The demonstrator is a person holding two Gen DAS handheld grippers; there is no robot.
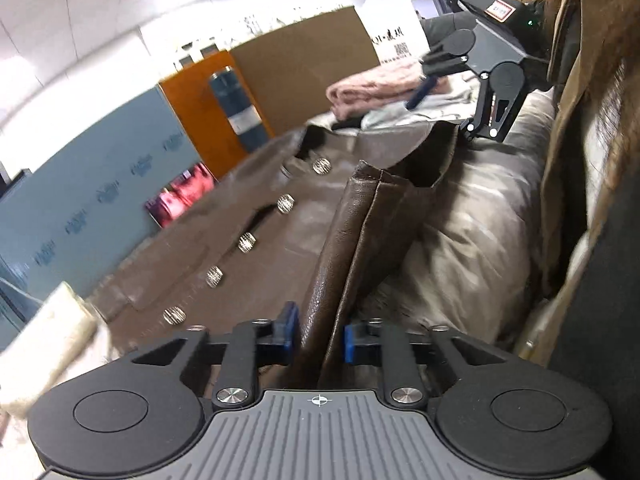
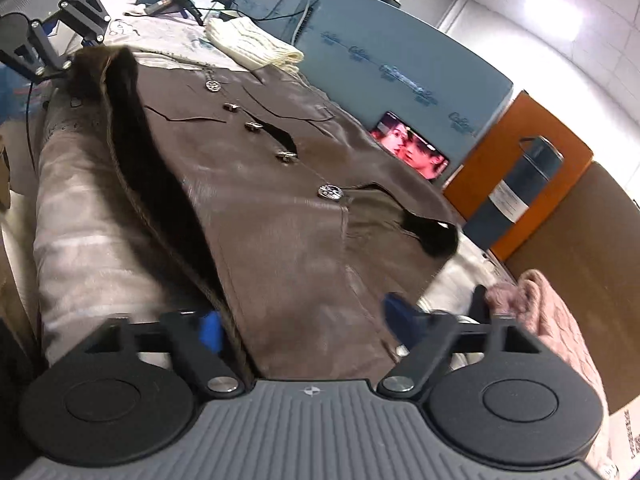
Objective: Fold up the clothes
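Observation:
A brown leather coat (image 1: pixel 256 216) with a row of metal buttons lies spread on the table; it also shows in the right wrist view (image 2: pixel 280 208). My left gripper (image 1: pixel 320 336) is shut on a raised fold of the coat's edge (image 1: pixel 360 232). My right gripper (image 2: pixel 304 320) is open, its blue pads wide apart over the coat's near edge, holding nothing. It shows in the left wrist view (image 1: pixel 452 96) at the coat's far end. The left gripper shows in the right wrist view (image 2: pixel 52 52) at the far left.
A folded pink knit (image 1: pixel 372 88) lies beyond the coat, also in the right wrist view (image 2: pixel 560 320). A folded cream knit (image 2: pixel 252 44) lies at the far end. A blue bottle (image 1: pixel 236 108), an orange box (image 1: pixel 200 120), a phone screen (image 2: pixel 408 148) and grey partitions line the table's side.

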